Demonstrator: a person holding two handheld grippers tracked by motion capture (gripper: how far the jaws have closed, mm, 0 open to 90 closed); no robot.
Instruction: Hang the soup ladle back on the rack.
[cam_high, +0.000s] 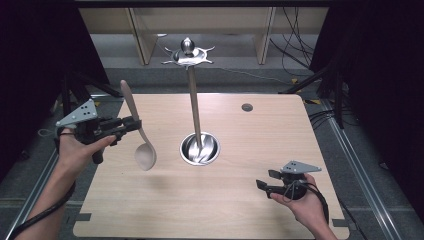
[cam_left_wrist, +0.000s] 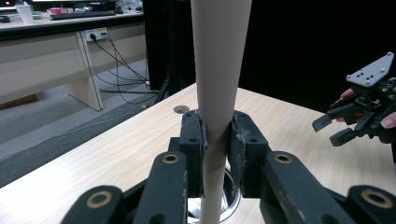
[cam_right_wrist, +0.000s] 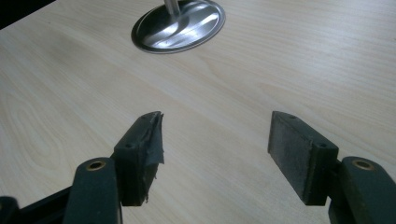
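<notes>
Left gripper (cam_high: 134, 123) is clamped on the handle of a pale wooden spoon (cam_high: 138, 131), jaws closed tight on both sides of the shaft; in the left gripper view the handle (cam_left_wrist: 218, 84) runs straight up between the two pads, gripped partway along. Spoon is held clear of the table (cam_high: 240, 200) over its left side, handle pointing up and away, bowl hanging down toward the person and tilted slightly right. Left hand (cam_high: 80, 147) wraps the gripper body, grey plate on top. Centre of the table: a metal utensil stand with a round shiny base (cam_high: 200, 149), a thin upright pole (cam_high: 194, 107) and a hooked crown at the top (cam_high: 188, 54). Nothing hangs on the hooks that I can see. Spoon bowl sits just left of the base, apart from it. Right gripper (cam_high: 266, 180) is low over the near right part of the table, held in the right hand (cam_high: 305, 200), jaws spread wide, nothing between them; the right gripper view shows bare wood between the pads (cam_right_wrist: 299, 151) and the stand base (cam_right_wrist: 180, 25) further ahead. Small dark round hole (cam_high: 247, 107) in the tabletop near the far edge, right of the pole. Both grippers well apart from each other.
</notes>
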